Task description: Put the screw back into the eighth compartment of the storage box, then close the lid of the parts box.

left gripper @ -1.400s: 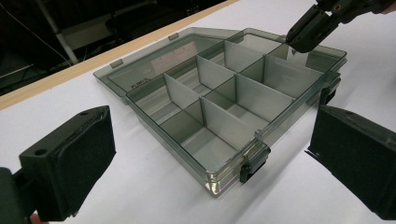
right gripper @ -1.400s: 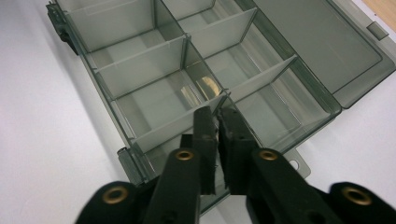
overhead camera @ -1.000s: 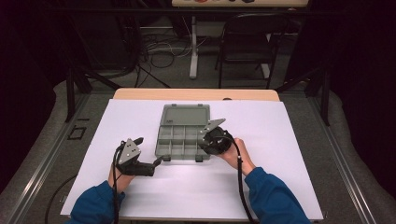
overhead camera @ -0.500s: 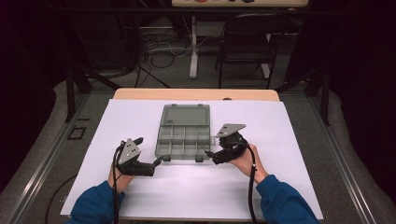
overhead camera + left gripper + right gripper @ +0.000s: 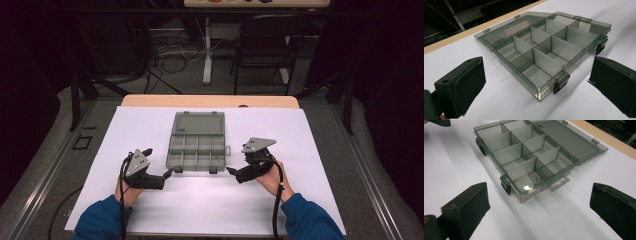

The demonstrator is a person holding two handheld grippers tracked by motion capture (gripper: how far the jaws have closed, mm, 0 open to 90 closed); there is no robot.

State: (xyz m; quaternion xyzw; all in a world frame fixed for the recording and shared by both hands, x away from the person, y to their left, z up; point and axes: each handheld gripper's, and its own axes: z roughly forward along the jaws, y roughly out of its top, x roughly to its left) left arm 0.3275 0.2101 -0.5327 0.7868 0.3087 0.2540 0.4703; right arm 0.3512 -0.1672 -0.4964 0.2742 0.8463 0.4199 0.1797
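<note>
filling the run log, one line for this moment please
smoky clear plastic compartment box: lid open | left gripper: open, empty | right gripper: jaws just opened, empty, beside box

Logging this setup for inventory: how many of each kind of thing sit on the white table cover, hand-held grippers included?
Compartment box, lid open: 1
Small metal pieces in the box's corner compartment: about 2, too small to be sure
Hand-held grippers, left hand-held gripper and right hand-held gripper: 2
Total: about 5

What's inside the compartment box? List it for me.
The grey compartment box lies open, its lid flat behind. The near corner compartment holds a few small metal pieces, too small to identify. The other compartments look empty; tinted dividers hide parts of some floors.
</note>
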